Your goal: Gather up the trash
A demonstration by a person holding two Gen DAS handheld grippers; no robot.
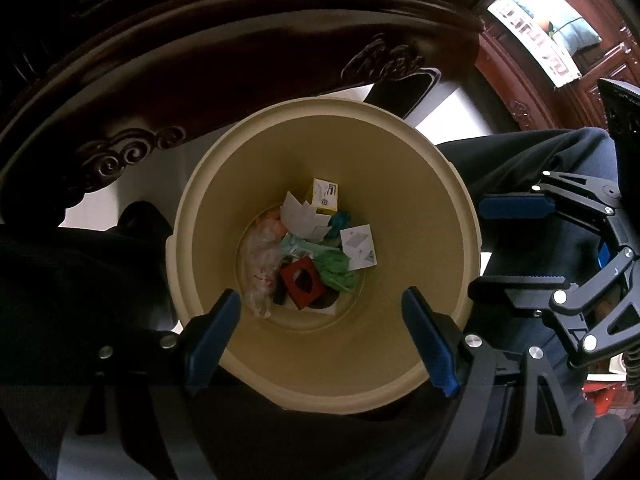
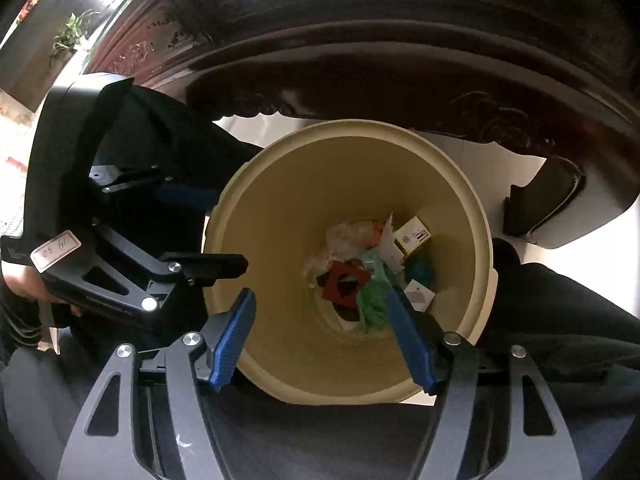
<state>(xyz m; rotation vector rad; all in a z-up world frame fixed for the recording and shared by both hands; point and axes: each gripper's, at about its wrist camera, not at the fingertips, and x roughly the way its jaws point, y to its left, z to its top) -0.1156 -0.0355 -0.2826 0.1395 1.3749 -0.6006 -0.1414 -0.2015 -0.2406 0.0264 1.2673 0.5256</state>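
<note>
We look straight down into a cream trash bin (image 1: 420, 216) standing on the pale floor beneath a dark carved wooden counter (image 1: 200, 60). At the bin's bottom lies the collected trash — a red square piece (image 1: 301, 282), green crumpled material (image 1: 336, 270), a clear plastic bag (image 1: 262, 264), a small yellow box (image 1: 326, 196) and white paper scraps (image 1: 359, 246). Our left hand-held gripper (image 1: 322, 340) hovers above the bin's near rim, its blue pads spread wide with nothing between them. Our right hand-held gripper (image 2: 324, 336) hangs over the same bin — also spread and empty.
</note>
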